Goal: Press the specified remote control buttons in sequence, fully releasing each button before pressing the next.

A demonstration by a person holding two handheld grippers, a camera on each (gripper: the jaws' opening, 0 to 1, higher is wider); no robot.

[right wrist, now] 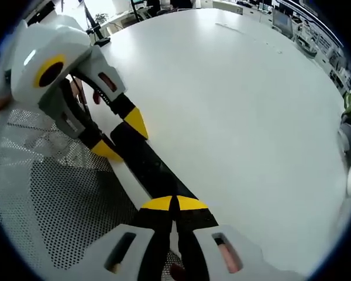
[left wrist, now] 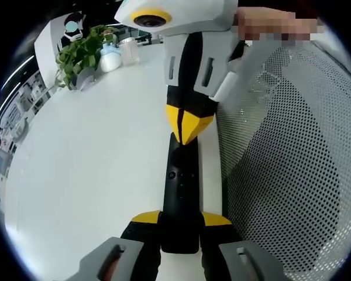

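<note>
While the left hand-held gripper (left wrist: 181, 220) grasps the remote (left wrist: 182, 193), the right hand-held gripper (right wrist: 174, 203), clenched, seemingly touches it.

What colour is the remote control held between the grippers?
Black. The remote shows best in the left gripper view, lying on the white table.

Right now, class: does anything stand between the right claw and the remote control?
Nothing visible does. The right claw, shut, has its yellow tips on the far end of the black remote control, which the left claw holds at the edge of the white table.
</note>
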